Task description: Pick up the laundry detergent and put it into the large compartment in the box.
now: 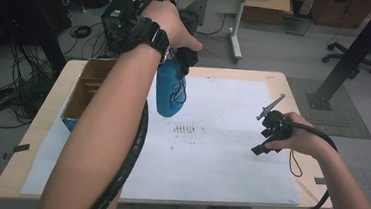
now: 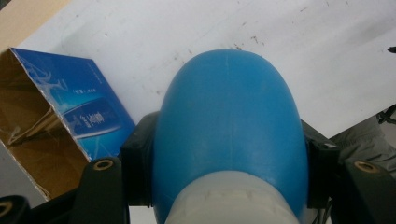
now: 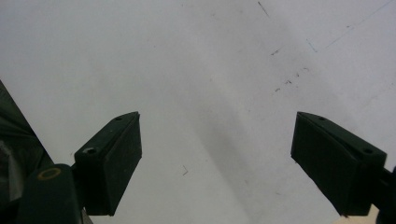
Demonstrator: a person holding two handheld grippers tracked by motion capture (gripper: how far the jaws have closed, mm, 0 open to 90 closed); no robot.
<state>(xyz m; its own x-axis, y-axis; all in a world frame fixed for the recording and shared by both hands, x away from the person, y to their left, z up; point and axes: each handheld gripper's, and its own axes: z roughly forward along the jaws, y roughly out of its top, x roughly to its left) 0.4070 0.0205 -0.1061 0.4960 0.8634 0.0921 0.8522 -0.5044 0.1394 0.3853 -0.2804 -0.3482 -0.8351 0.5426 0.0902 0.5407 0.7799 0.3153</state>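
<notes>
Gripper in my left hand (image 1: 179, 66) is clamped on the blue bottle (image 1: 170, 91); in the left gripper view the black pads press both flanks of the bottle (image 2: 229, 126) just above its white cap end, and its rounded base points away from me. So the pick-up looks done: the bottle hangs below my left gripper, clear of the white sheet (image 1: 220, 152) on the surface. Just beside and below it, on its left, stands the open cardboard box (image 1: 87, 89), blue-printed on the outside (image 2: 88, 112). I judge what is left is either to place the bottle in that box or set it elsewhere on the sheet. Well apart on the other side, my right gripper (image 1: 266, 133) hovers low over the sheet, jaws spread wide, nothing between them.
</notes>
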